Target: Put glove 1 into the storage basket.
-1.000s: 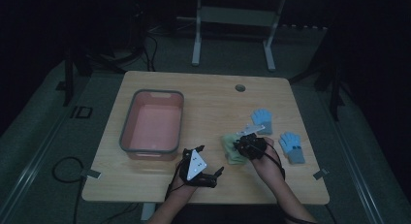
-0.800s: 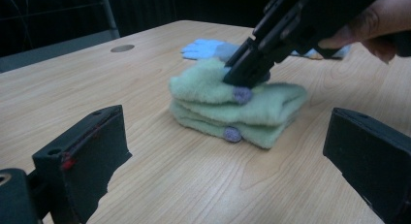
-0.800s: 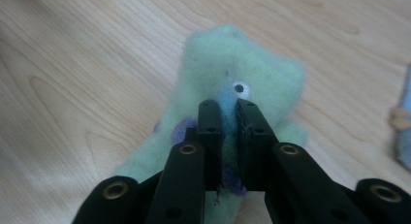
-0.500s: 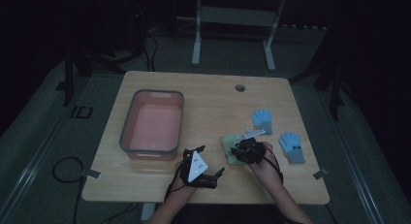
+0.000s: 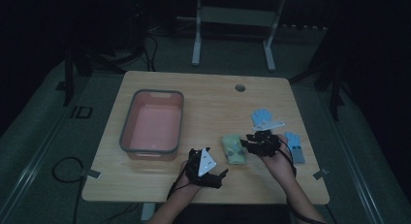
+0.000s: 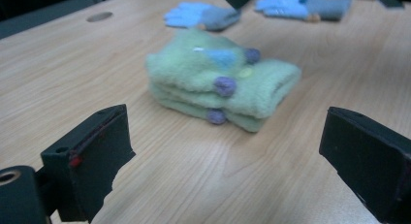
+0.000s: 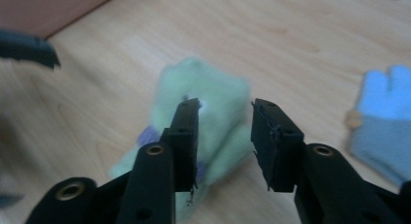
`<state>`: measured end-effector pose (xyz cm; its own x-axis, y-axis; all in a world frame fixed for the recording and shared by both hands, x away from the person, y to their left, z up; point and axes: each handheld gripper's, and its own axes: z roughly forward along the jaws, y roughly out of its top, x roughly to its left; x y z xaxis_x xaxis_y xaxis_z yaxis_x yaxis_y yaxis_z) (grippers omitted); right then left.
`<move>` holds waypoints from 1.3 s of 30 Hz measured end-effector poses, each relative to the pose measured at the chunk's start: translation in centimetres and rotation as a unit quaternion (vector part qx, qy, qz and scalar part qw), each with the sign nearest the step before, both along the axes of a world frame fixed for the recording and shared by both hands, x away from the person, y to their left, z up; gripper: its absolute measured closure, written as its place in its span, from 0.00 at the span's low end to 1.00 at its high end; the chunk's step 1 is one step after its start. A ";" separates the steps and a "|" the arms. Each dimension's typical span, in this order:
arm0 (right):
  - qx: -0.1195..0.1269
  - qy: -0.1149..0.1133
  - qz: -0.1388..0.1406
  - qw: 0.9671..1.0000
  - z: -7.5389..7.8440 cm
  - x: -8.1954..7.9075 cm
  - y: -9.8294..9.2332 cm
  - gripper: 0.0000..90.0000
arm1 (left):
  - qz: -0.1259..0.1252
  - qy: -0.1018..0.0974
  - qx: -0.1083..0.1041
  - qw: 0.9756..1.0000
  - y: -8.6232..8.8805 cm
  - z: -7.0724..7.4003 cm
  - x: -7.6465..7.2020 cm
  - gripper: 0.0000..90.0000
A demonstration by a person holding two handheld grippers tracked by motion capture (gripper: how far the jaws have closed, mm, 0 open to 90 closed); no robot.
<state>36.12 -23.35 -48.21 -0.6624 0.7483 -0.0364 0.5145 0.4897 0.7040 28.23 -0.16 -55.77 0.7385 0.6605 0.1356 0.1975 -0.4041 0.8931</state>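
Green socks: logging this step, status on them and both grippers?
Left gripper open, short of the green socks. Right gripper open above them, holding nothing. Socks folded, flat on table. Nothing in the way.

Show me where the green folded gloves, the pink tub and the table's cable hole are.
green folded gloves [image 6: 220,83], left gripper view, top fold
pink tub [image 5: 127,122], high view, left rim
cable hole [image 5: 240,88], high view, its centre

folded green sock [image 6: 220,83] – purple dots – flat on table, near blue gloves [image 5: 265,119].
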 end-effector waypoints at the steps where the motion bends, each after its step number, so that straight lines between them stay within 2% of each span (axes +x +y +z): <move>1: 0.002 0.001 0.003 1.000 0.1 0.2 -0.1 0.67 | -0.020 0.005 -0.005 1.000 -0.1 0.2 0.1 0.08; 2: 0.007 0.002 0.006 1.000 0.3 0.4 -0.3 0.66 | -0.045 0.010 -0.017 0.999 -0.2 0.3 0.1 0.08; 3: 0.013 0.001 0.007 1.000 0.5 0.7 -0.4 0.66 | -0.052 0.010 -0.013 0.999 -0.4 0.4 0.2 0.08; 5: 0.017 0.003 0.018 1.000 0.6 1.4 -0.6 0.66 | -0.069 -0.005 -0.006 0.998 -0.9 0.5 0.2 0.08; 7: 0.030 0.012 0.027 0.999 0.6 2.1 -0.6 0.68 | -0.087 -0.005 0.006 0.996 -1.6 0.5 0.4 0.08; 8: 0.035 0.017 0.032 0.999 0.5 2.5 -0.6 0.67 | -0.095 -0.014 0.007 0.995 -1.9 0.5 0.4 0.11; 9: 0.037 0.019 0.034 0.999 0.4 2.9 -0.5 0.67 | -0.108 -0.013 0.007 0.994 -2.3 0.5 0.7 0.19; 10: 0.039 0.023 0.039 0.998 0.3 3.3 -0.4 0.65 | -0.109 -0.016 0.014 0.994 -2.6 0.5 0.8 0.19; 11: 0.043 0.025 0.043 0.998 0.2 3.5 -0.3 0.63 | -0.123 -0.017 0.022 0.992 -3.0 0.5 1.1 0.23; 13: 0.051 0.030 0.053 0.997 -0.2 4.0 -0.1 0.59 | -0.138 -0.032 0.031 0.989 -3.3 0.6 1.4 0.34; 14: 0.056 0.034 0.055 0.996 -0.4 4.3 0.0 0.59 | -0.151 -0.030 0.039 0.987 -3.6 0.6 1.7 0.37; 15: 0.060 0.042 0.058 0.996 -0.7 4.6 0.0 0.58 | -0.152 -0.034 0.051 0.986 -3.9 0.6 2.1 0.37; 19: 0.066 0.061 0.059 0.994 -1.8 5.8 0.4 0.55 | -0.161 -0.025 0.081 0.983 -4.5 0.4 3.8 0.38; 21: 0.071 0.079 0.058 0.993 -2.7 6.3 0.5 0.52 | -0.163 -0.019 0.094 0.982 -4.8 0.0 4.3 0.42; 23: 0.068 0.099 0.051 0.991 -3.7 6.7 0.5 0.50 | -0.173 -0.014 0.120 0.977 -5.1 -0.4 4.6 0.44; 24: 0.066 0.107 0.047 0.991 -4.1 6.9 0.5 0.48 | -0.172 -0.019 0.133 0.976 -5.3 -0.7 4.6 0.44; 28: 0.069 0.136 0.046 0.987 -5.1 7.2 0.5 0.46 | -0.178 -0.027 0.151 0.972 -5.5 -0.9 4.6 0.47; 30: 0.066 0.155 0.058 0.984 -5.6 7.3 0.6 0.48 | -0.175 -0.024 0.146 0.974 -5.4 -1.0 4.7 0.49; 31: 0.068 0.164 0.060 0.982 -5.8 7.3 0.6 0.51 | -0.168 -0.030 0.151 0.974 -5.4 -1.0 4.8 0.54; 32: 0.076 0.173 0.063 0.980 -6.0 7.3 0.6 0.54 | -0.165 -0.035 0.155 0.973 -5.5 -1.1 4.8 0.58; 35: 0.096 0.185 0.061 0.976 -6.3 7.3 0.4 0.65 | -0.161 -0.049 0.171 0.971 -5.7 -0.9 4.7 0.69; 37: 0.110 0.189 0.057 0.974 -6.2 7.2 0.1 0.73 | -0.160 -0.040 0.168 0.972 -5.7 -0.4 4.8 0.77; 39: 0.122 0.189 0.052 0.973 -5.8 7.1 -0.1 0.78 | -0.161 -0.017 0.152 0.975 -5.5 0.1 5.1 0.80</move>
<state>43.21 -23.43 -53.96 -0.6661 0.6328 0.3948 0.7162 0.3947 0.5756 33.37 -5.65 -55.68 0.8929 0.3199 0.3168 -0.0110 -0.6880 0.7256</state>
